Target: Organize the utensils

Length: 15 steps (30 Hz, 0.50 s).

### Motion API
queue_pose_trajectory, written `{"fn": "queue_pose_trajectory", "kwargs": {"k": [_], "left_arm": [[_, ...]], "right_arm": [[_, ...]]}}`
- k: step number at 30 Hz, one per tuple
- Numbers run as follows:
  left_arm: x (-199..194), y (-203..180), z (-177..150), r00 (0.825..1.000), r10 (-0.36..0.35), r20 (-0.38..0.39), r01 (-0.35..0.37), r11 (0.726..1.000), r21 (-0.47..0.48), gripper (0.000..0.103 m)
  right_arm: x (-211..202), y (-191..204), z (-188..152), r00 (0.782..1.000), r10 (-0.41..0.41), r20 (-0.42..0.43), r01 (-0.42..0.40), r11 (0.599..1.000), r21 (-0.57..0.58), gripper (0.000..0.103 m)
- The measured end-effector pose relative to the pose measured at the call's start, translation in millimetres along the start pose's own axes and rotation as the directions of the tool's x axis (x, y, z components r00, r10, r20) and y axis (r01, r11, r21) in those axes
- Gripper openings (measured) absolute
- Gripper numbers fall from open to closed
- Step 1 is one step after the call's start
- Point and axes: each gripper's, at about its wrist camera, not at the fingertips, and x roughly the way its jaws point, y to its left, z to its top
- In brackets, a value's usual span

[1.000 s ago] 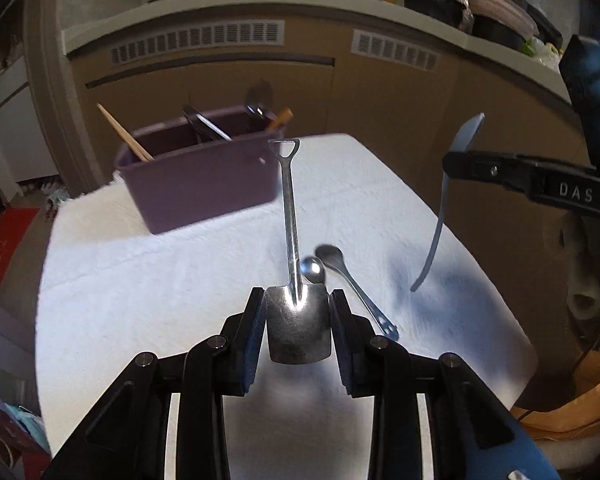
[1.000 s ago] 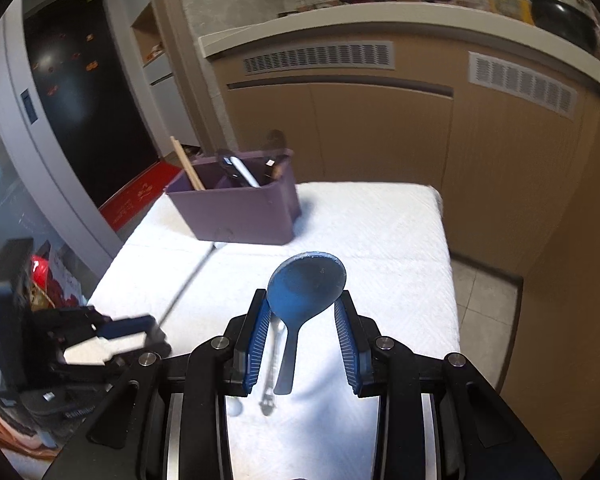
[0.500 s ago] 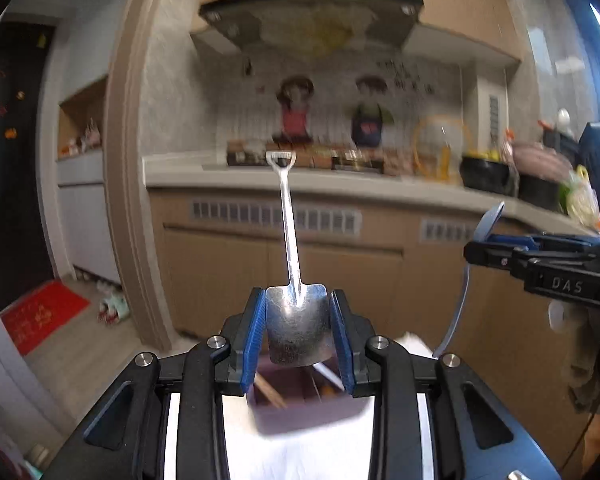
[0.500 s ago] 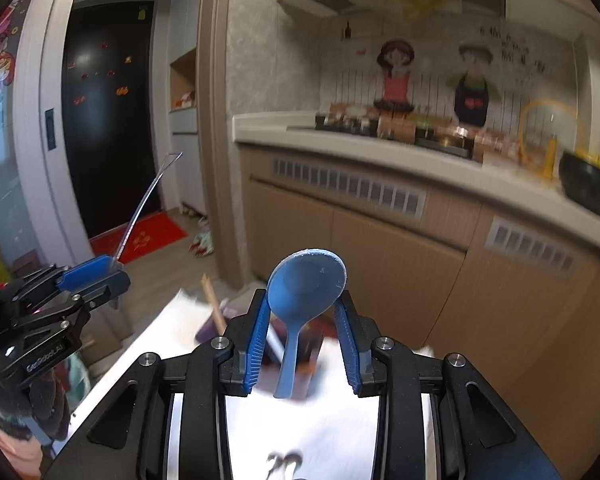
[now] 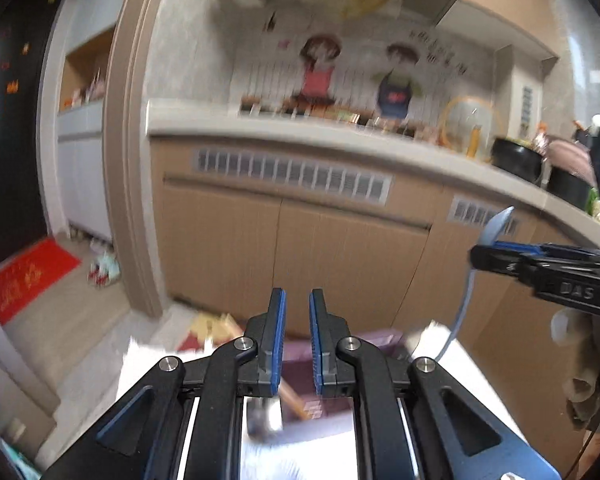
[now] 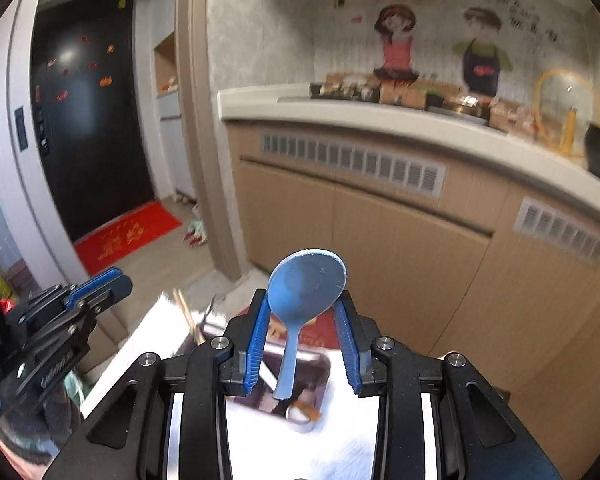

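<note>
Currently the blue spoon is pinched bowl-up by the right gripper above the purple bin near the table's far edge, while nothing is held between the narrowly parted left gripper jaws; the bin could be missed if the dangling handle swings on release.

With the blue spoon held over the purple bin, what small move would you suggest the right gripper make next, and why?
Probably open the right gripper to release the blue spoon. Its handle already hangs down over the open purple bin, where other utensils lie, so it should drop inside. The left gripper holds nothing.
</note>
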Motion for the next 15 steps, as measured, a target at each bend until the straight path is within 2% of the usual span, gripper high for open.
{"fn": "queue_pose_trajectory", "kwargs": {"k": [3,8,13,14,15], "left_arm": [[17,17,-22,0.993,0.016,-0.114,-0.022,0.999,-0.050,0.010],[33,45,-52,0.973,0.018,-0.229,-0.048,0.991,-0.127,0.012],[40,61,-69,0.956,-0.038,-0.292,0.004,0.993,-0.116,0.024],[40,64,-70,0.955,-0.044,-0.295,0.010,0.993,-0.116,0.029],[40,68,-71,0.954,-0.040,-0.297,0.003,0.992,-0.123,0.040]], "right_arm": [[14,-1,-15,0.999,0.016,-0.042,-0.016,1.000,-0.004,0.034],[18,-6,-21,0.998,0.022,-0.054,-0.021,1.000,0.005,0.034],[4,-2,-23,0.998,0.042,-0.050,-0.043,0.999,-0.013,0.034],[-2,0,-29,0.997,0.052,-0.053,-0.053,0.998,-0.029,0.034],[-6,4,-35,0.997,0.059,-0.059,-0.061,0.997,-0.044,0.034]]}}
